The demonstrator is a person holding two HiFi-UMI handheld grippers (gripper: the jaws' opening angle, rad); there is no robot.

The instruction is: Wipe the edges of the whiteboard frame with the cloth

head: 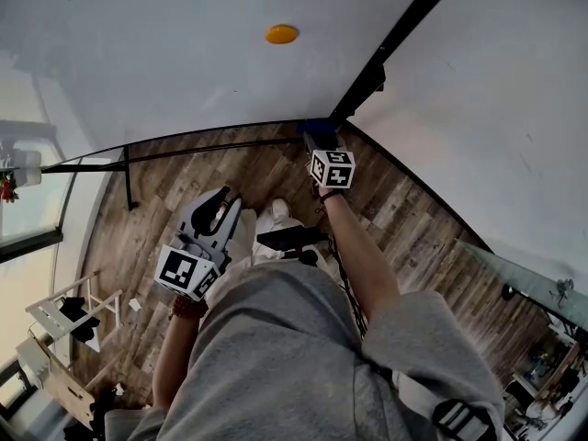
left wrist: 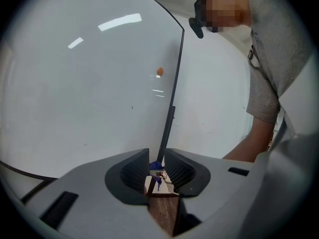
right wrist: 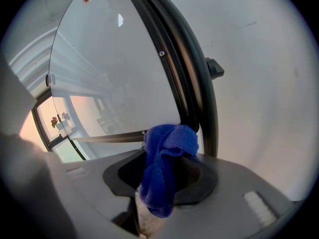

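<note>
**A:** What is closest to the camera?

**B:** A grey sweatshirt (head: pixel 276 356) fills the bottom of the head view. Two bare forearms reach away from it over a wood-plank floor (head: pixel 230 168).

**A:** What does the cloth look like, and where is it?

**B:** The cloth (right wrist: pixel 164 173) is deep blue and fuzzy, bunched into a lump. The right hand-held gripper (right wrist: pixel 167 171) is clamped on it. A wad stands up above the jaws and a tail hangs below them. The wad sits right at the black frame (right wrist: pixel 187 83) of the whiteboard (head: pixel 165 53), low down where the upright bar meets the bottom rail.

**A:** And the other one?

**B:** The left hand-held gripper (left wrist: pixel 158 169) hangs near the person's body, apart from the board. Its jaws stand a narrow gap apart with nothing between them.

**A:** Is anything hard to make out?

**B:** I cannot tell whether the cloth actually presses on the frame. In the head view the marker cube covers most of the cloth. The board's upper edges are cut off. A small orange dot (head: pixel 282 34) on the board is too small to identify.
</note>
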